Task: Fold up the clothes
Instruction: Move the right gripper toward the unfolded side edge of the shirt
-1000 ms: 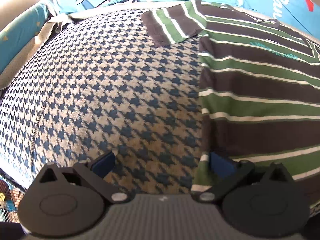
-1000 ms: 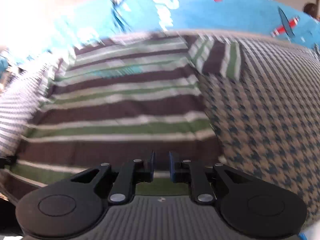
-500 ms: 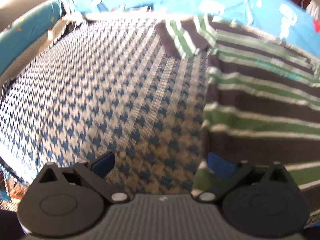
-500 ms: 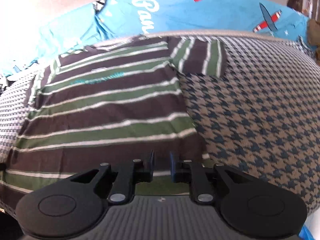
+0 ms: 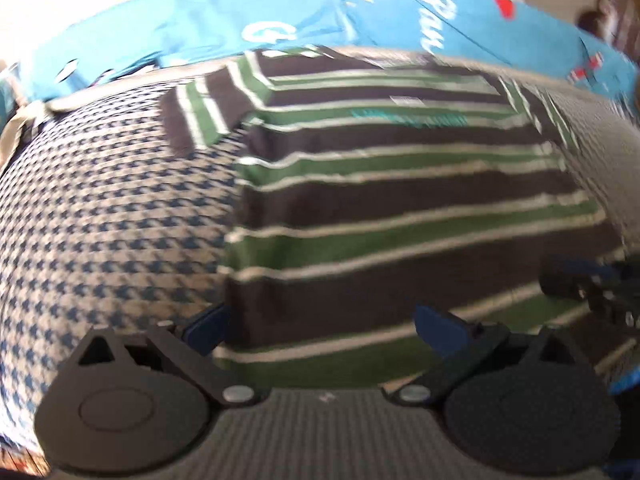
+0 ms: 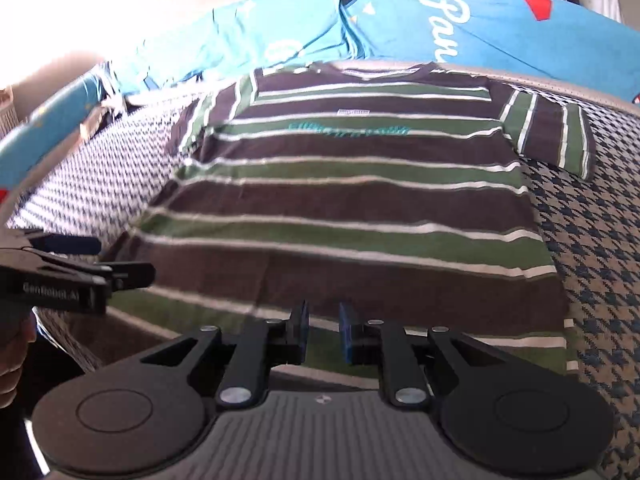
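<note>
Blue pillows [image 6: 500, 28] behind striped shirt [image 6: 360, 200]; houndstooth cover [image 6: 600, 240] beneath.

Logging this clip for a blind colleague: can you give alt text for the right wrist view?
A brown, green and white striped T-shirt lies spread flat on a houndstooth cover. The right tool hovers over its near hem, slightly open and empty; the left tool enters from the left.

a t-shirt [image 6: 340, 200] lies spread flat on a patterned bedcover [image 6: 600, 240], collar at the far end, hem nearest. one sleeve [image 6: 548, 136] reaches right, the other [image 5: 196, 116] left. behind the collar lies a printed sheet [image 6: 500, 28]. the left gripper [image 5: 320, 332] is over the hem's left part, the right gripper [image 6: 323, 330] over its middle.
</note>
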Tool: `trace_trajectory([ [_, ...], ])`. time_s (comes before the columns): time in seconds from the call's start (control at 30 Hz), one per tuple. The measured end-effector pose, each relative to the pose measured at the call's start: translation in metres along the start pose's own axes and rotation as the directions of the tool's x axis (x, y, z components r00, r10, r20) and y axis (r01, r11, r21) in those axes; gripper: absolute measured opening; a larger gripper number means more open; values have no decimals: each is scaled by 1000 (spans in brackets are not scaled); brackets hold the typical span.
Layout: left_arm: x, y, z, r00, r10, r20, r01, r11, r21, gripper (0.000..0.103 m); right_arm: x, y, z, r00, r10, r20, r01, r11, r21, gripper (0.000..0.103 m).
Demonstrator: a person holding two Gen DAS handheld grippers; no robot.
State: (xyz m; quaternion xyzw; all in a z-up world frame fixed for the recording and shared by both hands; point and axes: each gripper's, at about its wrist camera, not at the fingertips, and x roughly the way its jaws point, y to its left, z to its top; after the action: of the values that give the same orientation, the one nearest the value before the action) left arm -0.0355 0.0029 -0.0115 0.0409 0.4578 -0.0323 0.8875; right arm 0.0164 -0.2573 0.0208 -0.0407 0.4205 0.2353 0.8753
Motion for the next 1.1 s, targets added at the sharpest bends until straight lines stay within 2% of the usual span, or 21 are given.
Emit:
trace_trajectory([
  [0.17, 5, -3, -10, 999, 10, -32, -10, 1000, 25, 103, -3, -7, -5, 998, -66, -23, 67, 998, 18, 14],
  [0.33, 2, 4, -14, 999, -2, -46, 2, 1000, -6, 103, -6, -24, -6, 993, -110, -37, 113, 989, 95, 5],
  [0.73, -5, 16, -11, 998, -48, -38, 45, 996, -75, 103, -19, -32, -6, 982, -179, -65, 189, 958, 214, 5],
  [0.77, -6, 17, -10, 998, -55, -34, 52, 995, -84, 103, -21, -34, -6, 982, -179, -65, 189, 954, 234, 6],
  [0.83, -7, 19, -8, 998, -60, -24, 57, 994, -98, 103, -23, -35, -3, 983, -175, -57, 184, 950, 254, 15],
  [0.93, -7, 22, -1, 998, -55, -17, 53, 992, -115, 103, -22, -35, 3, 983, -174, -54, 182, 949, 257, 21],
  [1.1, -3, 25, 17, 999, -39, -18, 36, 991, -132, 103, -24, -40, 21, 990, -143, -23, 144, 955, 258, 23],
])
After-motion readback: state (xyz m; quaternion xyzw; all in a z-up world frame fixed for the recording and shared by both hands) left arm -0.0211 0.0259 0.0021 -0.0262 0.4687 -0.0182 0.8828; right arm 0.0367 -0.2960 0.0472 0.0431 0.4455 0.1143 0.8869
